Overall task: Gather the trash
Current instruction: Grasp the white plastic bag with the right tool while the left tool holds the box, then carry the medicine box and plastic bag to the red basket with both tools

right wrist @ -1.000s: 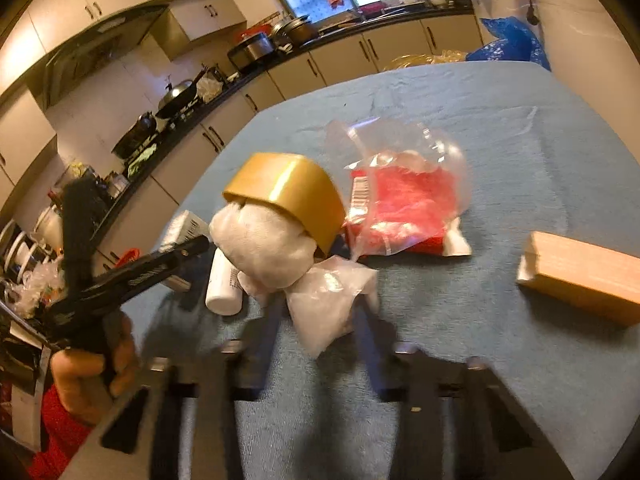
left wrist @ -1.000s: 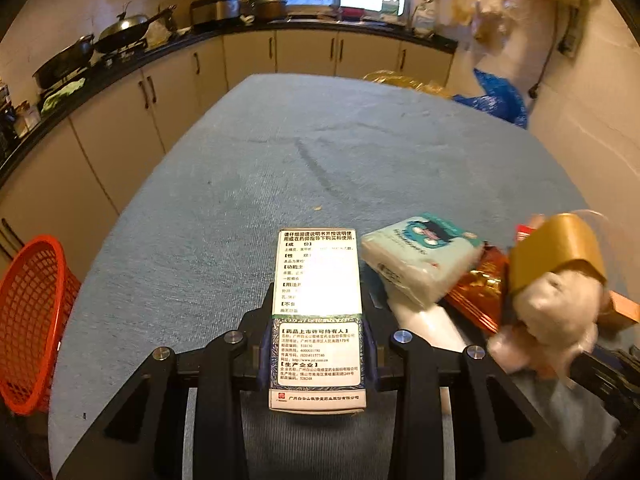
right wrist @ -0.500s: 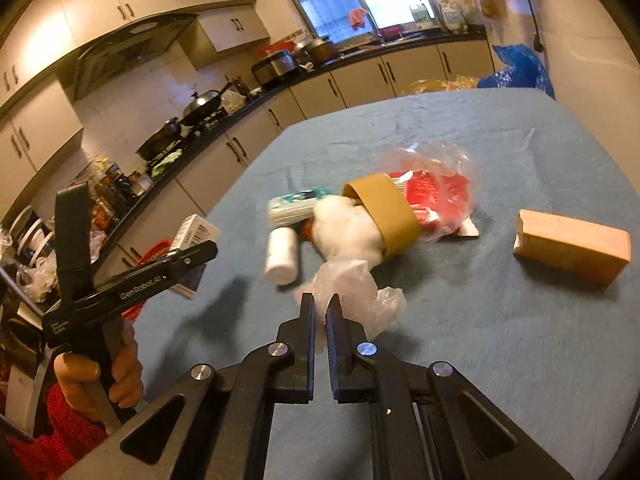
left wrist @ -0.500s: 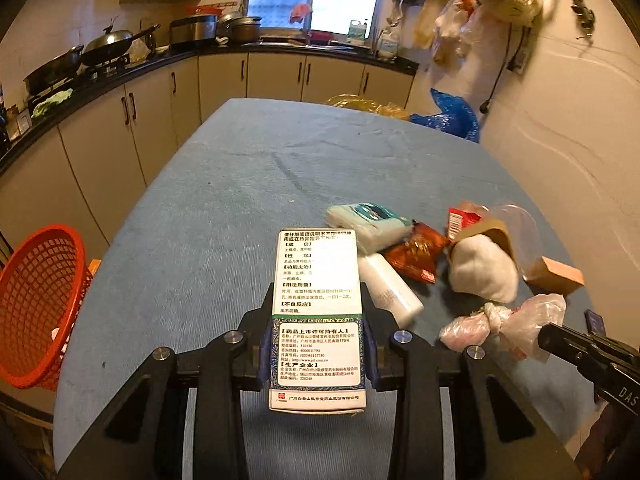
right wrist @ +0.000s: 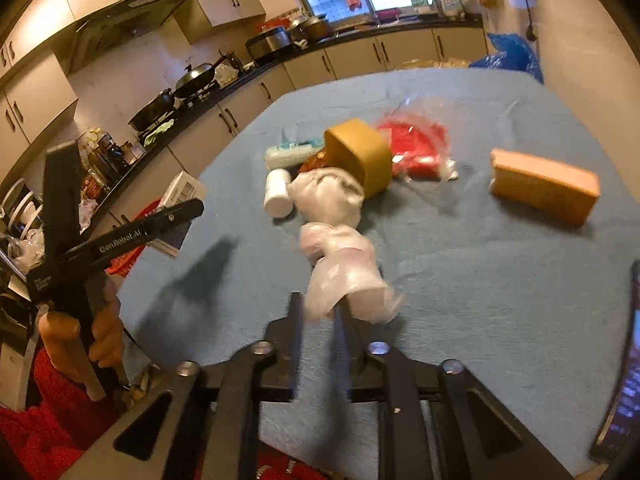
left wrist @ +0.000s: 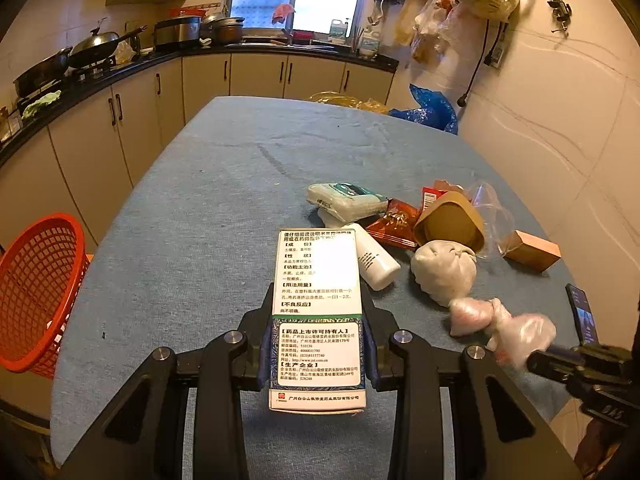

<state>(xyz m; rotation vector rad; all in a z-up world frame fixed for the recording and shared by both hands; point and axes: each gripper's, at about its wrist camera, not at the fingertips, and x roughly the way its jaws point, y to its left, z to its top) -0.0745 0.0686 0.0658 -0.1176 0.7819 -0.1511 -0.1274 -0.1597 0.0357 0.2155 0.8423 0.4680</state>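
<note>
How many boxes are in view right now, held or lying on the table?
2. The medicine box is clamped in the left gripper; the brown box lies on the table, right of the trash pile. Others may be hidden under the pile.

- My left gripper (left wrist: 316, 344) holds a medicine box (left wrist: 317, 312) over the table (left wrist: 200, 208).
- Basket (left wrist: 36, 296) off the table's left edge.
- Tape roll (left wrist: 450, 220), bottle (left wrist: 374, 258), wooden block (left wrist: 530, 250) right of the box.

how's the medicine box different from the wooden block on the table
The medicine box is white, covered in printed text, and held off the table between the left gripper's fingers; the wooden block is plain tan, unprinted, and lies untouched on the blue tablecloth. Both are rectangular.
</note>
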